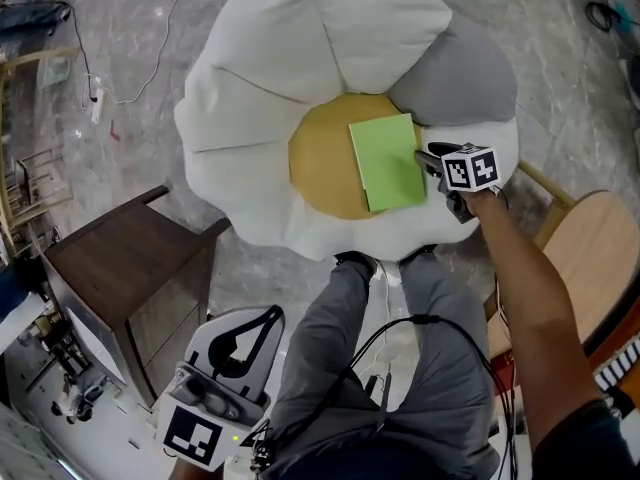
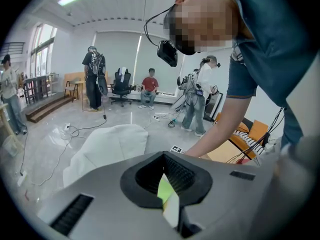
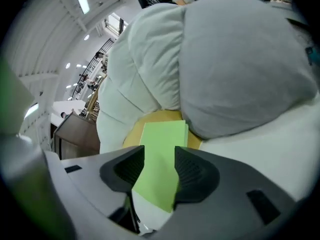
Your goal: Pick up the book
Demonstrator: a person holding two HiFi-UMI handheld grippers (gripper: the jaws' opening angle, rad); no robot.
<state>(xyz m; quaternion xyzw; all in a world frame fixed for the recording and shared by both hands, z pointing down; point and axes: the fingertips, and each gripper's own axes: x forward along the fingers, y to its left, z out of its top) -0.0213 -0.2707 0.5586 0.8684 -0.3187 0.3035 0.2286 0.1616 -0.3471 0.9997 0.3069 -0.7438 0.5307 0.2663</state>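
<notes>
A thin green book (image 1: 385, 163) lies flat on the yellow centre (image 1: 320, 158) of a flower-shaped floor cushion (image 1: 260, 78) with white petals and one grey petal (image 1: 465, 73). My right gripper (image 1: 428, 158) reaches down at the book's right edge. In the right gripper view its jaws stand apart and open (image 3: 159, 151), and the book (image 3: 162, 131) shows in the gap between them; I cannot tell whether the pads touch it. My left gripper (image 1: 272, 315) hangs low beside the person's left leg, far from the book. Its tips (image 2: 163, 154) meet, and nothing is held.
A dark wooden side table (image 1: 120, 258) stands left of the cushion. A light wooden chair (image 1: 590, 258) is at the right. Cables trail over the floor (image 1: 130, 78) and down the person's lap (image 1: 400, 348). Several people (image 2: 95, 79) stand or sit across the room.
</notes>
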